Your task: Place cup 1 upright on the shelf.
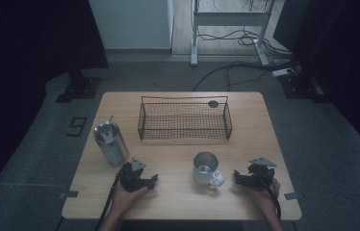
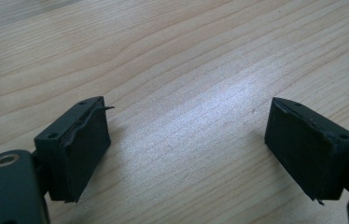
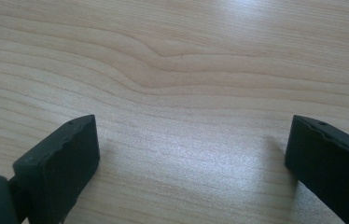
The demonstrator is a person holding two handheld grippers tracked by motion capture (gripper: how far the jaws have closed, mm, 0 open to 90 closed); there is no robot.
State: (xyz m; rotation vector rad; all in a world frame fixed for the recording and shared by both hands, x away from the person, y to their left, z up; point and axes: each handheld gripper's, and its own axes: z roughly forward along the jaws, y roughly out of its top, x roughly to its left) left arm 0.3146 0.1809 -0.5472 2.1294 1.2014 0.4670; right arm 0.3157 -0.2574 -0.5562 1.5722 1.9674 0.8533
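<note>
- Wooden table (image 1: 178, 192): your grippers rest at its near edge.
- Steel mug (image 1: 206, 168) stands between them, handle toward you, nearer your right gripper (image 1: 239, 177).
- Right gripper and left gripper (image 1: 150, 182): jaws apart, holding nothing.

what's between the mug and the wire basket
Nothing: in the high view, only bare table separates the mug from the wire basket.
</note>
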